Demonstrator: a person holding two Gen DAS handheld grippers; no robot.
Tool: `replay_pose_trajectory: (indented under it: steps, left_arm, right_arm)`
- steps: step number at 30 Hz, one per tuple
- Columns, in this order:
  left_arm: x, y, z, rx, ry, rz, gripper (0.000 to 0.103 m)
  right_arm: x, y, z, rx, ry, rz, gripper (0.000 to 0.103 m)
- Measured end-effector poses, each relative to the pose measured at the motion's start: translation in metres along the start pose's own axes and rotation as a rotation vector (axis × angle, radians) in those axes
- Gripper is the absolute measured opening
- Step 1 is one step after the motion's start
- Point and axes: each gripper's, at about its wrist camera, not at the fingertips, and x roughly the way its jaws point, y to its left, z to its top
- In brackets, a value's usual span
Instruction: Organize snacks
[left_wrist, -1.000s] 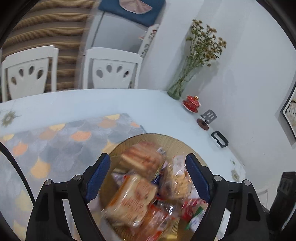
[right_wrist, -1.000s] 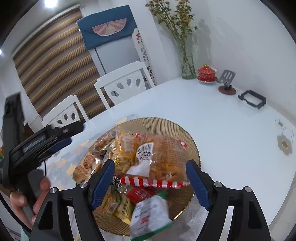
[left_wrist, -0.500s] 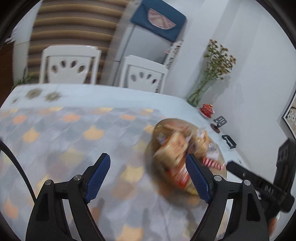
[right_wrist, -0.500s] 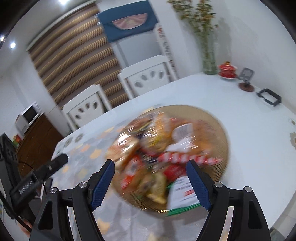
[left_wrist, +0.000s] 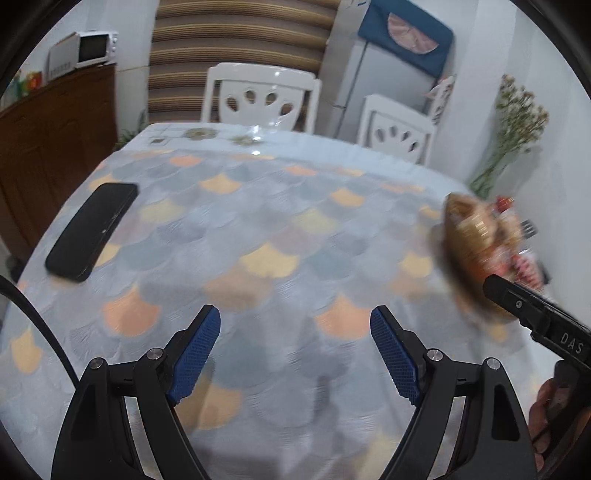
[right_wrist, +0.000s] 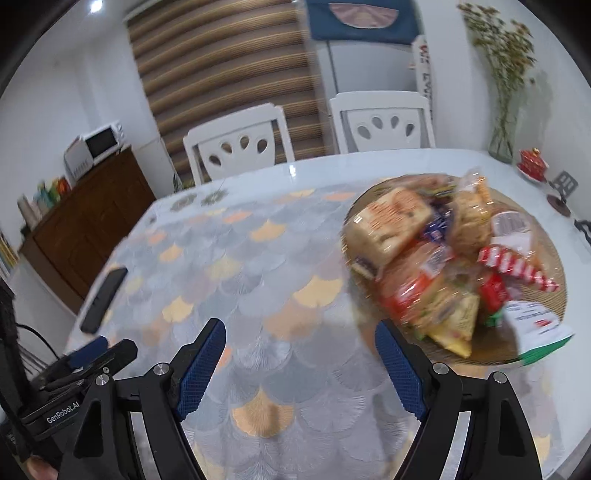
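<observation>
In the left wrist view, the left gripper (left_wrist: 295, 350) hangs over the scallop-patterned tablecloth (left_wrist: 258, 229) with its blue, cross-hatched fingers (left_wrist: 195, 354) spread wide and nothing between them; a flat black phone (left_wrist: 92, 230) lies near the tabletop's left edge, and the round woven tray (left_wrist: 461, 251) of snacks (left_wrist: 506, 229) sits blurred toward the right edge. In the right wrist view, the right gripper (right_wrist: 301, 365) likewise has its textured blue fingers (right_wrist: 399, 369) wide apart and empty above the cloth, while the crinkly plastic-wrapped snacks (right_wrist: 424, 251) are heaped on the tray (right_wrist: 546, 251) near the tabletop's right side, a white-and-green packet (right_wrist: 535, 328) overhanging its near rim.
</observation>
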Motion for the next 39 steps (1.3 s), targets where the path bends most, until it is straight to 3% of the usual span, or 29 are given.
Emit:
replay_pose_trajectory:
  steps: [6,10,24,39]
  left_arm:
    - [0.020,0.018,-0.019,-0.018,0.022,0.081,0.083]
    - [0.023,0.025,-0.018,-0.057,0.013,0.091,0.083]
    - [0.038,0.009,-0.022,0.031,0.075,0.196,0.083]
    - [0.043,0.005,-0.022,0.059,0.107,0.200,0.091]
  right_arm:
    - [0.046,0.017,-0.030,-0.101,0.059,-0.027,0.081]
    - [0.062,0.026,-0.041,-0.145,0.095,-0.051,0.081]
    - [0.064,0.038,-0.047,-0.192,0.068,-0.095,0.081]
    - [0.069,0.034,-0.045,-0.150,0.101,-0.084,0.081]
